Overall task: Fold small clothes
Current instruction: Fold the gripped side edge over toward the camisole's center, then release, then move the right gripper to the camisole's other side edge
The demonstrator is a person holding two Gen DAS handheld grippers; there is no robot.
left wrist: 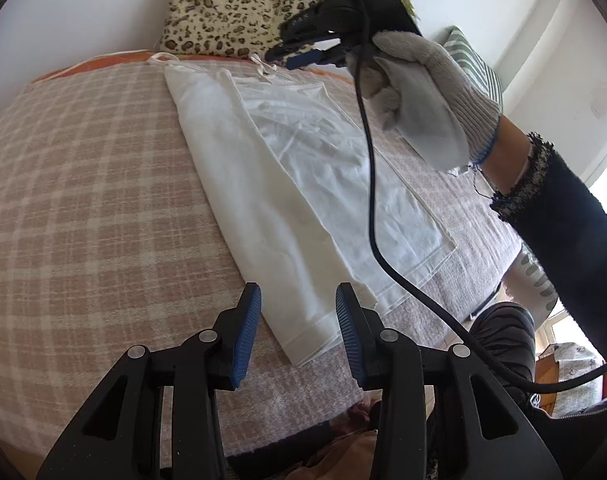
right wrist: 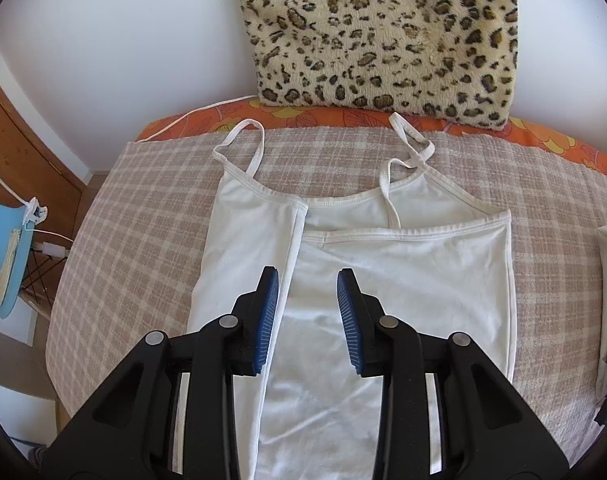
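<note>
your left gripper [left wrist: 298, 316] and right gripper [right wrist: 308, 300] gape empty over one top [right wrist: 403, 280] (two straps, no readable label).

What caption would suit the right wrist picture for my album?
Open right gripper hovers over a white camisole, one side folded in, on a checked blanket.

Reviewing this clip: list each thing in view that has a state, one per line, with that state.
white camisole: flat on the bed, left side folded over the middle, right side unfolded
straps: lying loose past the top edge
left gripper: open, empty, over the hem corner
right gripper: open, empty, above the camisole
leopard cushion: upright against the wall
</note>
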